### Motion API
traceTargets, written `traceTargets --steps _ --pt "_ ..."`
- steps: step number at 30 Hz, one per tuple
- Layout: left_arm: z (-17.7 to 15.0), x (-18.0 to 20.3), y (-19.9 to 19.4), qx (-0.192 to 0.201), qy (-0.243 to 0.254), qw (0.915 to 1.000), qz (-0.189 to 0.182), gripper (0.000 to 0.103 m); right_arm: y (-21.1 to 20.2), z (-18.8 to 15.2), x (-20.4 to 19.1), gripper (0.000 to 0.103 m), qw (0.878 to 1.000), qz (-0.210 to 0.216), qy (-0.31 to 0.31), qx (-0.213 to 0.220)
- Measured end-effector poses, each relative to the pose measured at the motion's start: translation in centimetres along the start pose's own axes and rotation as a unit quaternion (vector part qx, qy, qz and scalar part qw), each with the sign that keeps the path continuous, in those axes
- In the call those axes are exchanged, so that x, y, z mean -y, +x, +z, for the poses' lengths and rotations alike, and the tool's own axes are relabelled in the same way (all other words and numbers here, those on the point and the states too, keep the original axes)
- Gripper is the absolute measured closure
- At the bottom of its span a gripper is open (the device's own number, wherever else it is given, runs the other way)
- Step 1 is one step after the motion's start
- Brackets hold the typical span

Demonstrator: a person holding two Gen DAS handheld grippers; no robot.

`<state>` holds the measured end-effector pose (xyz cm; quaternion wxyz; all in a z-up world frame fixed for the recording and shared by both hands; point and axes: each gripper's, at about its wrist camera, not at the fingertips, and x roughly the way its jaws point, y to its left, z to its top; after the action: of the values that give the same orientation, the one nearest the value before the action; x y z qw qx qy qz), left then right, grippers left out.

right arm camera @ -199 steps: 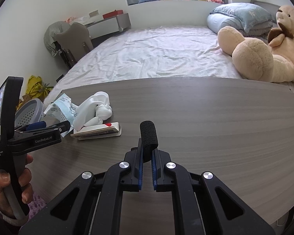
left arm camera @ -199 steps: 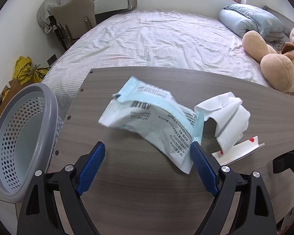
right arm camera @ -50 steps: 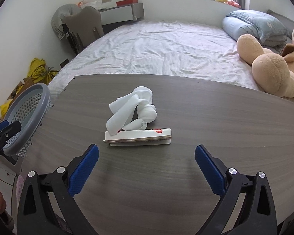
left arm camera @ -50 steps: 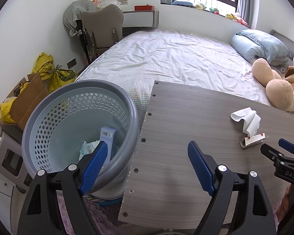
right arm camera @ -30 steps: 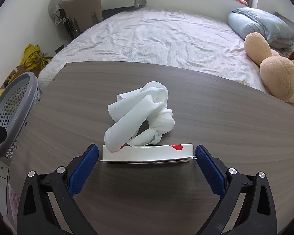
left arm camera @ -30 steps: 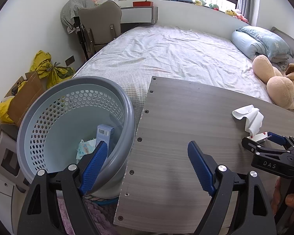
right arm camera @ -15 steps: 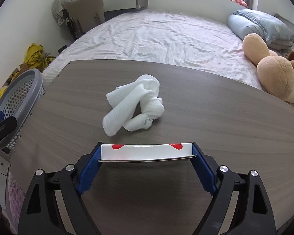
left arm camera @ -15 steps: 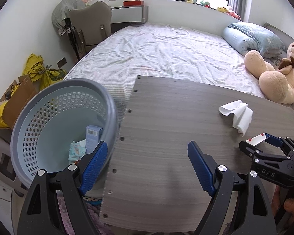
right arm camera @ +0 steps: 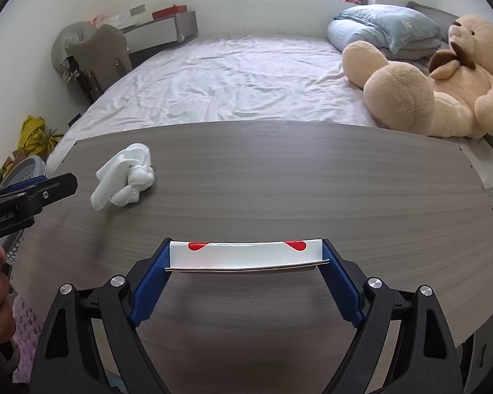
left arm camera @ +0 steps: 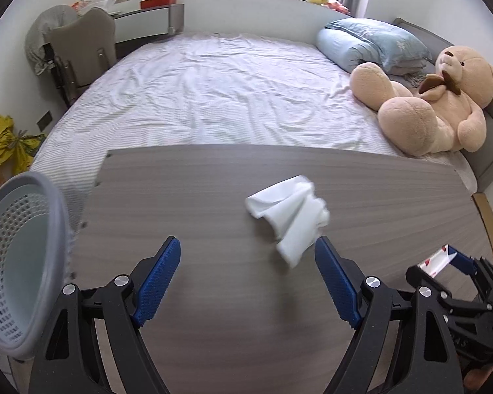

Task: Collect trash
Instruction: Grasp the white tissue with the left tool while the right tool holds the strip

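Note:
My right gripper [right arm camera: 246, 257] is shut on a flat white box with red marks [right arm camera: 246, 253], held by its two ends just above the wooden table [right arm camera: 312, 190]. The box also shows in the left wrist view [left arm camera: 435, 261]. A crumpled white tissue [left arm camera: 291, 215] lies on the table just ahead of my open, empty left gripper [left arm camera: 246, 272]; it also shows in the right wrist view [right arm camera: 125, 175]. A grey perforated trash basket [left arm camera: 19, 262] stands off the table's left edge.
A bed [left arm camera: 213, 92] with a teddy bear [left arm camera: 437, 98] and blue pillows lies beyond the table. A chair [left arm camera: 82, 52] and yellow bags [left arm camera: 6, 141] stand at the left wall.
My right gripper has closed on the white box and lifted it off the table. My left gripper has swung right from the basket toward the tissue.

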<state>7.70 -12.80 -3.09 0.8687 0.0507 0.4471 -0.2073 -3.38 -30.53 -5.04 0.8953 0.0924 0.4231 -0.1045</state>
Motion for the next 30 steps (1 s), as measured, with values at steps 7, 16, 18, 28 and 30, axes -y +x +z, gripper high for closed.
traceTargets --steps 7,16,18,28,30 --pt "1.6 3.5 4.0 -0.014 0.021 0.9997 0.004 0.023 -0.1 -0.4 3.6 0.019 0.999 -0.004 0.038 0.01" --pt "1.8 5.5 7.1 -0.029 0.053 0.9979 0.025 0.026 -0.2 -1.3 5.9 0.019 0.997 0.002 0.076 0.014" --pt "1.9 5.7 7.3 -0.032 0.054 0.9979 0.018 0.038 -0.3 -1.4 6.1 0.019 0.997 0.001 0.078 0.014" --pt "1.0 4.9 5.8 -0.035 0.048 0.9982 -0.011 0.073 -0.7 -1.1 4.9 0.019 0.998 0.008 0.068 0.015" --pt "0.8 4.1 4.2 -0.02 0.045 0.9988 -0.008 0.073 -0.8 -0.8 4.3 0.019 0.998 0.012 0.062 0.015"
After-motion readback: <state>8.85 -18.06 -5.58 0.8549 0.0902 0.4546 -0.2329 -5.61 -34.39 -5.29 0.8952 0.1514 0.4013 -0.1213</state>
